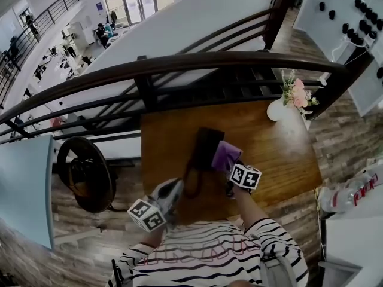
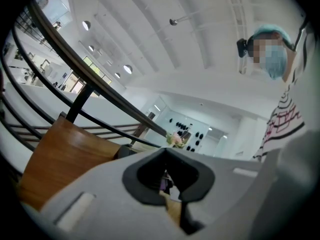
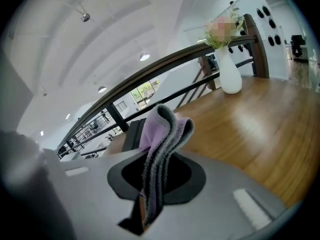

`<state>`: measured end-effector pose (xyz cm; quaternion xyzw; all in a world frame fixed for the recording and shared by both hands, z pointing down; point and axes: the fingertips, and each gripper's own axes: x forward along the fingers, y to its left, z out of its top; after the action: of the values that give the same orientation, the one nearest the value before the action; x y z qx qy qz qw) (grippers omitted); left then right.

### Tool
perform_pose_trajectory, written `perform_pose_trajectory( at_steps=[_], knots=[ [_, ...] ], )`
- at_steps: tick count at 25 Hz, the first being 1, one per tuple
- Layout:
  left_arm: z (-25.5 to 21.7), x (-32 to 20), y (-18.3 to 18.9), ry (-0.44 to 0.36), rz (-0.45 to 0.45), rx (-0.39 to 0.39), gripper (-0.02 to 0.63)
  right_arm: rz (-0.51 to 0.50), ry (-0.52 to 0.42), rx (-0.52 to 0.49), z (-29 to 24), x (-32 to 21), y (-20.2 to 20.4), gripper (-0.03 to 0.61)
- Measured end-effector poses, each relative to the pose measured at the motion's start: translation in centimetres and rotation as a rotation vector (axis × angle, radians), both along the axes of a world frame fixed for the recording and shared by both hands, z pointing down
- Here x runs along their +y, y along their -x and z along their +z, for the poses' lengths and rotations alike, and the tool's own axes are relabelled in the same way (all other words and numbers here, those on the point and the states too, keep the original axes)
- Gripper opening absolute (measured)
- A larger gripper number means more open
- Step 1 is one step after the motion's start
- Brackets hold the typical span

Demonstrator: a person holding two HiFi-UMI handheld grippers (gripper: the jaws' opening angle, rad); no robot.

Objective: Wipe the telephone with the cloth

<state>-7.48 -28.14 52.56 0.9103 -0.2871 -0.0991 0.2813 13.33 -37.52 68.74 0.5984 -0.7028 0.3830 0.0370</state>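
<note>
Left gripper point(image 1: 175, 188) is pointing forward, low and close to the body, jaws sitting together with nothing between them. Right gripper point(image 1: 231, 167) is reaching slightly further ahead, jaws clamping the cloth point(image 1: 225, 155). Both are angling inward.

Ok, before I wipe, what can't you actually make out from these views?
Telephone face and keys: head view, too small and dark.
Whether the cloth touches the telephone: head view, the cloth covers that spot.
Most of the telephone, right gripper view: hidden behind the cloth in the right gripper.
Table ahead of the left gripper, left gripper view: its grey body blocks it.
</note>
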Motion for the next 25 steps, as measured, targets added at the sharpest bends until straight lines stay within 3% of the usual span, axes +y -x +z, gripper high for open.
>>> perform_pose_trajectory(
  at_steps=[4, 8, 14, 20, 25],
  knots=[
    [-0.1, 0.7, 0.5, 0.004, -0.014, 0.003, -0.003, -0.083, -0.056, -0.035, -2.1, 0.3, 3.5, 0.041],
    [0.1, 1.1, 2.3, 0.005, -0.053, 0.002, -0.003, -0.197, -0.107, -0.103, -3.6, 0.1, 9.6, 0.041],
    [0.2, 2.1, 4.5, 0.016, -0.132, -0.010, -0.003, -0.303, -0.057, -0.107, -1.6, -0.5, 15.3, 0.042],
    [0.5, 2.3, 4.8, 0.028, -0.161, -0.009, -0.003, -0.282, 0.011, 0.007, 1.7, -0.3, 13.3, 0.041],
    [0.6, 1.8, 3.2, 0.022, -0.118, 0.007, -0.003, -0.200, 0.036, 0.013, 2.6, 0.8, 8.9, 0.041]
  ],
)
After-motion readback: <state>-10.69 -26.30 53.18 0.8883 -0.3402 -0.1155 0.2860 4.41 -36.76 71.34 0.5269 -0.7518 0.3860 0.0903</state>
